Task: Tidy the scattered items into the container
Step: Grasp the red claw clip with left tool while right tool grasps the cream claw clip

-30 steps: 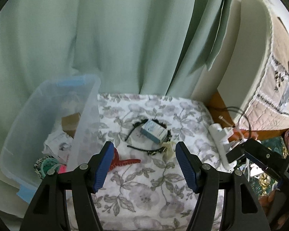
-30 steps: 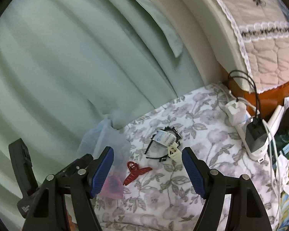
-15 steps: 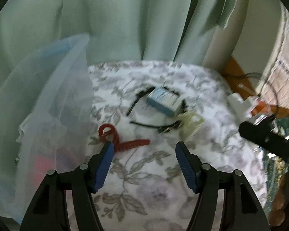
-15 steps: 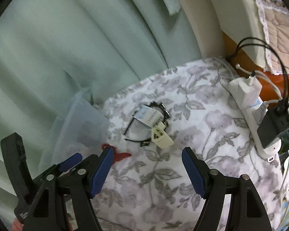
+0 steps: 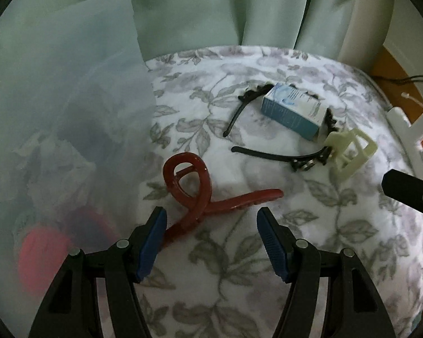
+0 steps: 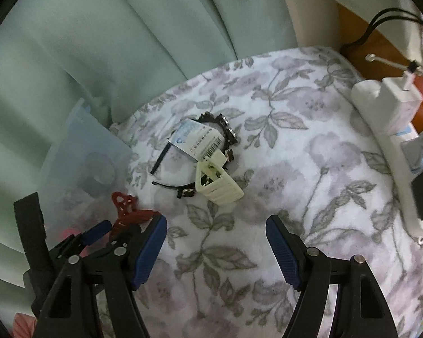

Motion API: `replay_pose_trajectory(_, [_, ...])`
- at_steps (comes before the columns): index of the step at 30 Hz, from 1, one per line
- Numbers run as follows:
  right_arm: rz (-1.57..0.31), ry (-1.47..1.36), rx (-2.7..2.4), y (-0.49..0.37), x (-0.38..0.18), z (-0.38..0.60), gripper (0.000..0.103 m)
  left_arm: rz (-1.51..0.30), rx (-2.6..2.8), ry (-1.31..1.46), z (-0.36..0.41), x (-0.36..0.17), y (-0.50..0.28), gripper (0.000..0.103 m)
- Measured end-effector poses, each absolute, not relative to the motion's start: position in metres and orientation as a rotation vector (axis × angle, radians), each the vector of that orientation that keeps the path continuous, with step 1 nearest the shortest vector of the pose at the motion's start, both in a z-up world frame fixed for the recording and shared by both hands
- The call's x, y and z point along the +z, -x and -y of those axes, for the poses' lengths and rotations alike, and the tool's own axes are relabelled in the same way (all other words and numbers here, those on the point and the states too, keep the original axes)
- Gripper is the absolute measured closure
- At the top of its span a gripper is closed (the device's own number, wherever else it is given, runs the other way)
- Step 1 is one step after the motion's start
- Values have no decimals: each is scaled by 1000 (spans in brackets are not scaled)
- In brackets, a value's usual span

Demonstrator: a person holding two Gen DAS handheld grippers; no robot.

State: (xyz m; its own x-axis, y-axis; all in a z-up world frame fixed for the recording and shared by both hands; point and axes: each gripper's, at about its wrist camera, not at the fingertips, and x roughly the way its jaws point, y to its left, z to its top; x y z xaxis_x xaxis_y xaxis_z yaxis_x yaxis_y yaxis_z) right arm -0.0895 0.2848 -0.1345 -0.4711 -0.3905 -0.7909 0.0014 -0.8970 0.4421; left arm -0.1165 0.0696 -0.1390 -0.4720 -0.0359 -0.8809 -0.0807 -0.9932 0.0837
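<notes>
- Left gripper (image 5: 211,225) is spread and empty; the red hair claw (image 5: 203,194) lies just ahead, its tail between the pads.
- Straddle the claw's narrow crossing, then close.
- Translucent storage bin (image 5: 70,112) stands just left; lift over its wall.
- Right gripper (image 6: 215,233) is spread and empty; the cream hair claw (image 6: 218,181) lies ahead.

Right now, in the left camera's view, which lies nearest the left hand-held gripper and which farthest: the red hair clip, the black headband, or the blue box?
1. Red hair clip: just ahead of the left hand-held gripper, toward its left finger.
2. Black headband: farther out, right of centre.
3. Blue box: farthest, lying on the headband's far curve.
</notes>
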Motion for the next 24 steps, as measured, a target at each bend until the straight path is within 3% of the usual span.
replay_pose_trajectory(6, [535, -1481, -2438, 104, -146, -277, 28, -161, 2615, 1671, -70, -154, 126, 37])
replay_pose_trajectory(10, [510, -1485, -2443, 110, -151, -273, 28, -129, 2573, 1641, -76, -150, 125, 50])
replay_pose_trajectory(12, [508, -1494, -2446, 113, -154, -274, 28, -66, 2509, 1616, -82, -147, 123, 63])
replay_pose_trajectory(14, [504, -1498, -2451, 116, -155, -274, 29, -6, 2451, 1604, -89, -147, 123, 64])
replay_pose_trajectory(18, [483, -1502, -2468, 122, -156, -275, 34, -100, 2489, 1610, -93, -152, 119, 64])
replay_pose_trajectory(24, [477, -1513, -2479, 131, -161, -275, 40, -85, 2505, 1617, -87, -158, 121, 64])
